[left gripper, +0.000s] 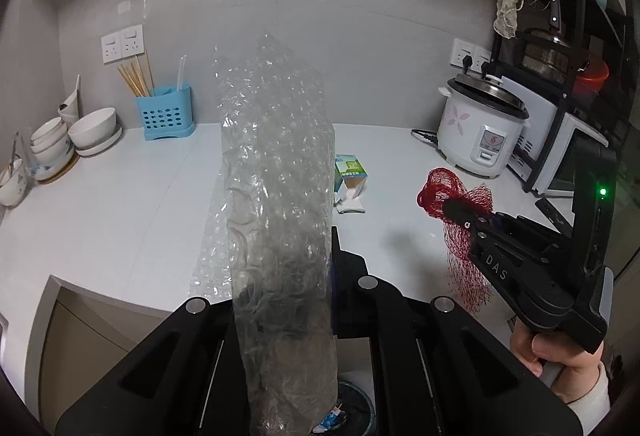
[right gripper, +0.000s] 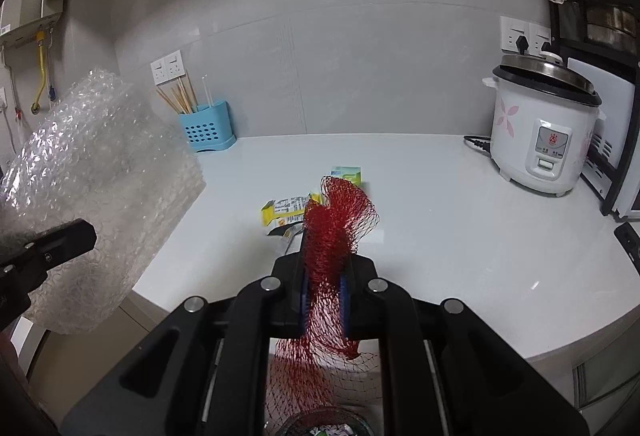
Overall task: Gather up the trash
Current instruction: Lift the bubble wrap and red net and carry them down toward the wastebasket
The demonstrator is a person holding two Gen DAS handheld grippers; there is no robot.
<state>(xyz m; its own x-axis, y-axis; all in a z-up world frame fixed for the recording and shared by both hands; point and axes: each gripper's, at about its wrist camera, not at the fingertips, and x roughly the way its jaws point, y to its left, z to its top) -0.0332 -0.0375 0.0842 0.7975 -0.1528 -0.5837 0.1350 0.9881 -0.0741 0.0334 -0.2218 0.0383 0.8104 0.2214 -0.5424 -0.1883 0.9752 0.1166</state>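
Bubble wrap (left gripper: 276, 171), a clear crumpled sheet, stands upright between the jaws of the left gripper (left gripper: 288, 268), which are clamped on its lower part; the sheet rises well above the white counter (left gripper: 132, 207) and hides the left fingertip. Seen from the right wrist, the same bubble wrap (right gripper: 100, 187) hangs at the far left with the left gripper (right gripper: 68, 236) beside it, near the counter's (right gripper: 460, 236) left edge. Red mesh netting (right gripper: 332, 236) is pinched between the closed jaws of the right gripper (right gripper: 324, 276); its loose end trails down below the fingers, past the near counter edge. From the left wrist, the right gripper (left gripper: 460, 211) appears at right with the red mesh netting (left gripper: 444, 195) bunched at its tip, and a hand (left gripper: 556, 356) with a pale sleeve holds its handle. Remaining trash lies on the counter, mid-distance: a green-and-white carton (left gripper: 350, 171), opened, and a yellow wrapper (right gripper: 286, 211) just left of the netting. A dark bin (right gripper: 324, 424) with scraps inside shows at the near bottom edge, below the netting. Far left stand a blue utensil holder (left gripper: 165, 113) with chopsticks and stacked white bowls (left gripper: 72, 139); far right stands a white rice cooker (right gripper: 540, 131), plugged in, beside a black rack (left gripper: 560, 47).
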